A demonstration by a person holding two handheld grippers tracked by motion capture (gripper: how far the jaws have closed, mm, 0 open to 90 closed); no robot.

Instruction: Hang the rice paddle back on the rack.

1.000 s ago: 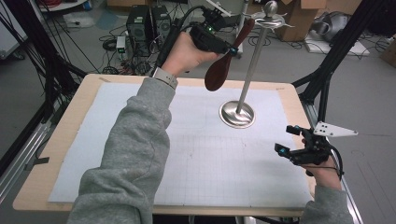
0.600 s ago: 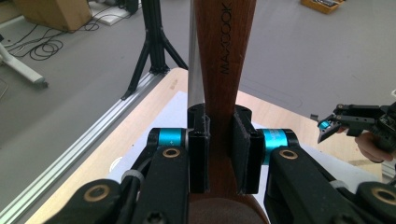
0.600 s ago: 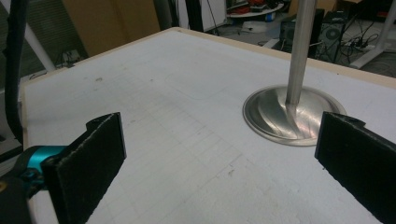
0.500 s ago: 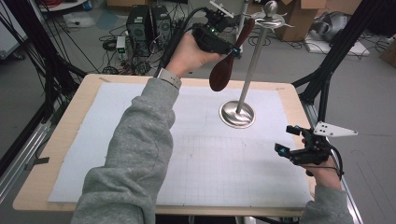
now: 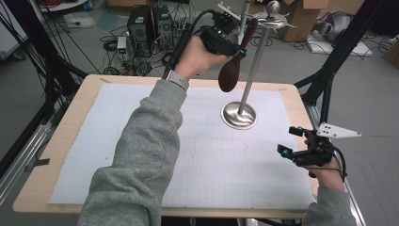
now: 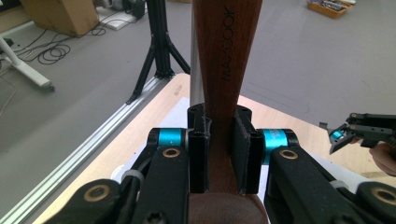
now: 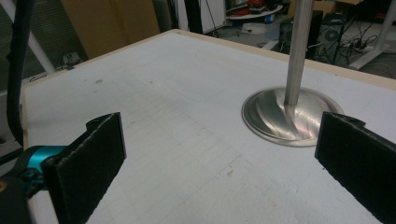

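Spoon (image 5: 231,70) against stand pole (image 5: 251,70) (touching?)

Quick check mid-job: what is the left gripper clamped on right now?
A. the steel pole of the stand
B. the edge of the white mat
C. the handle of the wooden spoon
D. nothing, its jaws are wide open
C: in the left gripper view the left gripper has both pads pressed on the handle of the wooden spoon, raised beside the steel stand.
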